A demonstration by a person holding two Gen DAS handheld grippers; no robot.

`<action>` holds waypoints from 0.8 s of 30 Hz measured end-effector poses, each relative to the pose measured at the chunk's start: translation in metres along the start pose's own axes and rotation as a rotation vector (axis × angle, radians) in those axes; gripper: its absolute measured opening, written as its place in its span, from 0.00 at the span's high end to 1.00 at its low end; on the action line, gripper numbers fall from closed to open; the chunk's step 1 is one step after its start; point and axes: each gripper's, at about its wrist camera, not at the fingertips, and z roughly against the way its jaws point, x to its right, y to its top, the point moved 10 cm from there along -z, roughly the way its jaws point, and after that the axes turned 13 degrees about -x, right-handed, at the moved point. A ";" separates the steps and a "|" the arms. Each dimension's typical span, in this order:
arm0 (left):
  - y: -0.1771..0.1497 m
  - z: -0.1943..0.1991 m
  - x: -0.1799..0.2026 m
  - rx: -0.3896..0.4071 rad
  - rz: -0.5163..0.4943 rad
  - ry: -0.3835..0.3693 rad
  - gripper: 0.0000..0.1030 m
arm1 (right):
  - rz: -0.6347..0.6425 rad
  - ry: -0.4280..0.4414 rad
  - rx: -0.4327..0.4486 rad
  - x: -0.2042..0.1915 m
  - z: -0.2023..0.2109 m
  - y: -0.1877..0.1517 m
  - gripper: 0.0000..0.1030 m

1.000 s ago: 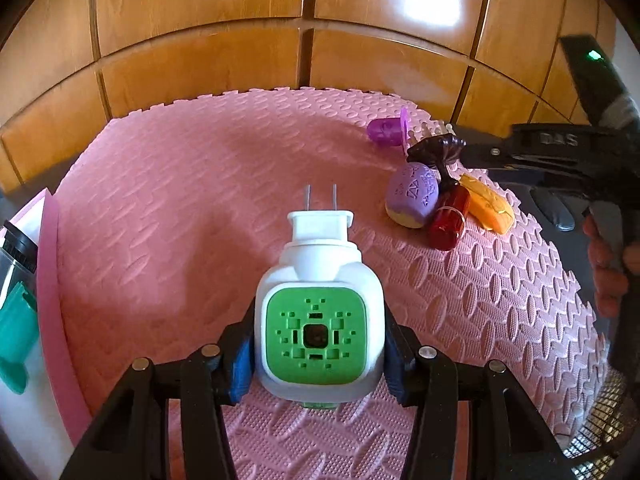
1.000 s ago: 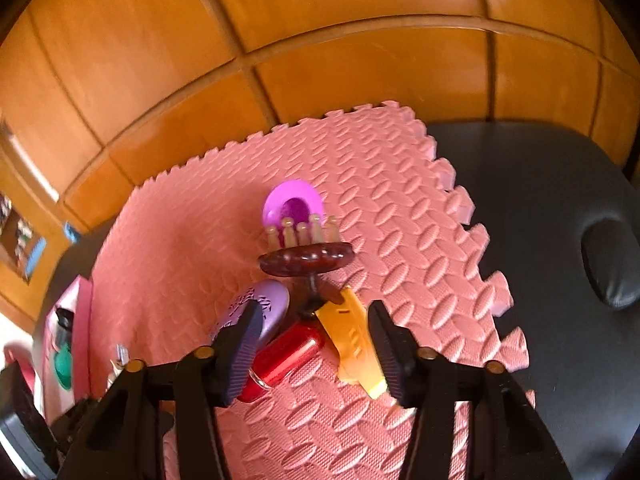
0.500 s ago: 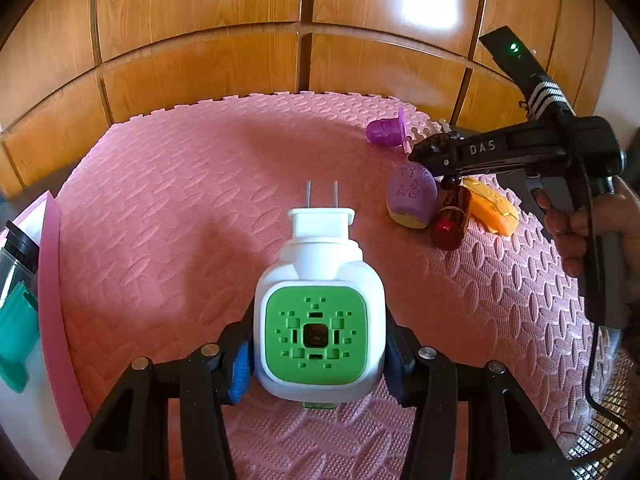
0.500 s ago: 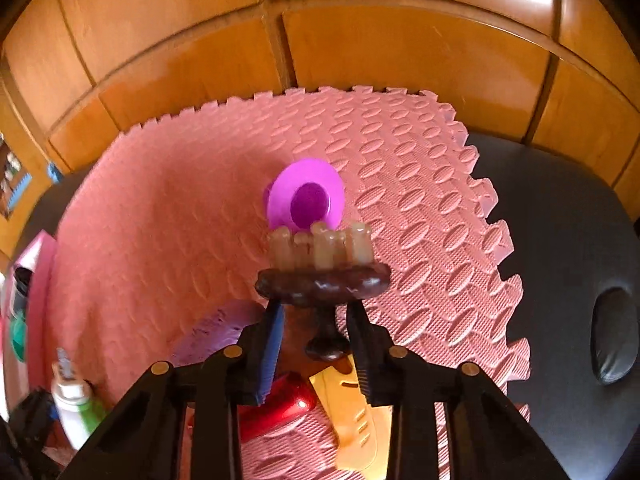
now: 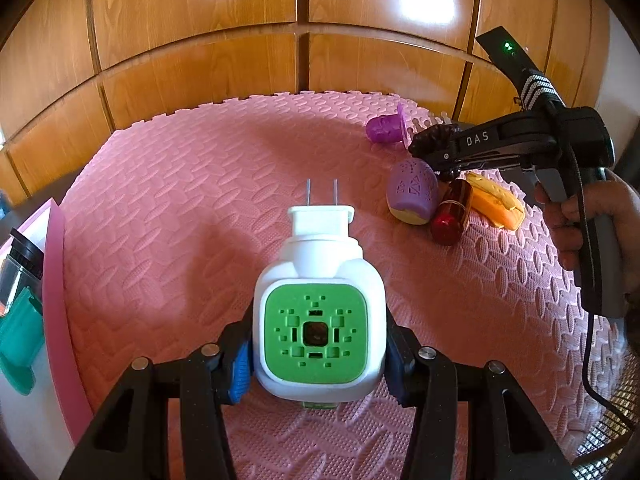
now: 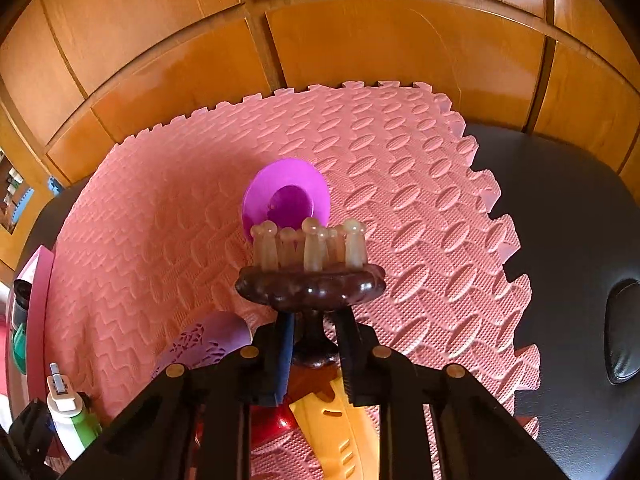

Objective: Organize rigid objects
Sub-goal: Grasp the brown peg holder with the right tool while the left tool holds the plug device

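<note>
My left gripper (image 5: 318, 344) is shut on a white plug-in device with a green face (image 5: 316, 332), prongs pointing away, held above the pink foam mat (image 5: 180, 220). My right gripper (image 6: 314, 344) is shut on the stem of a dark brown massager with pale knobs (image 6: 312, 280), lifted above the mat. It also shows in the left wrist view (image 5: 434, 140). Beneath it lie a purple egg-shaped object (image 5: 412, 196), a red cylinder (image 5: 450, 216), a yellow-orange piece (image 5: 496, 204) and a purple cup on its side (image 6: 286, 200).
A pink-rimmed white tray (image 5: 56, 280) at the left holds a teal item (image 5: 16, 340) and a dark-capped container (image 5: 20, 260). Wooden panel walls (image 5: 304, 60) stand behind the mat. Black padded surface (image 6: 568, 240) lies right of the mat.
My right gripper closed on the massager's stem and lifted it off the pile. My left gripper kept holding the plug-in device almost still.
</note>
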 end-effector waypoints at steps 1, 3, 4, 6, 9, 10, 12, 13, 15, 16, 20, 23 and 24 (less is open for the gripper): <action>0.000 0.000 0.000 0.000 -0.001 0.001 0.49 | -0.002 0.004 0.001 0.001 0.000 0.001 0.81; 0.000 0.000 -0.001 0.003 0.000 0.003 0.49 | -0.006 0.013 0.001 0.003 -0.001 0.001 0.81; 0.000 0.000 -0.001 0.002 -0.002 0.003 0.49 | -0.005 0.014 0.000 0.002 -0.001 0.000 0.81; 0.000 0.000 -0.002 0.002 -0.005 0.003 0.49 | 0.003 0.007 0.000 0.003 -0.001 0.000 0.81; -0.001 0.001 -0.002 0.002 -0.009 0.008 0.49 | 0.025 -0.019 0.001 0.000 -0.002 0.000 0.81; -0.001 0.001 -0.002 0.002 -0.011 0.011 0.49 | 0.033 -0.029 0.003 -0.001 -0.002 0.000 0.81; -0.001 0.001 -0.002 0.002 -0.017 0.017 0.49 | 0.044 -0.044 0.005 -0.001 -0.002 0.001 0.81; -0.001 0.001 -0.002 0.002 -0.018 0.017 0.49 | 0.045 -0.048 0.006 -0.001 -0.002 0.001 0.81; -0.001 0.001 -0.003 0.000 -0.018 0.013 0.49 | 0.051 -0.061 0.009 -0.001 -0.002 0.002 0.81; -0.001 0.001 -0.002 -0.001 -0.017 0.011 0.49 | 0.059 -0.074 0.013 -0.002 -0.001 0.002 0.81; -0.001 0.003 -0.003 -0.008 -0.008 0.007 0.50 | 0.088 -0.119 0.029 -0.005 -0.001 0.003 0.81; -0.002 0.007 -0.002 -0.029 0.034 -0.047 0.50 | 0.095 -0.113 0.034 -0.009 -0.001 0.002 0.80; -0.002 0.010 -0.002 -0.028 0.039 -0.053 0.50 | 0.101 -0.112 0.035 -0.008 -0.001 0.003 0.80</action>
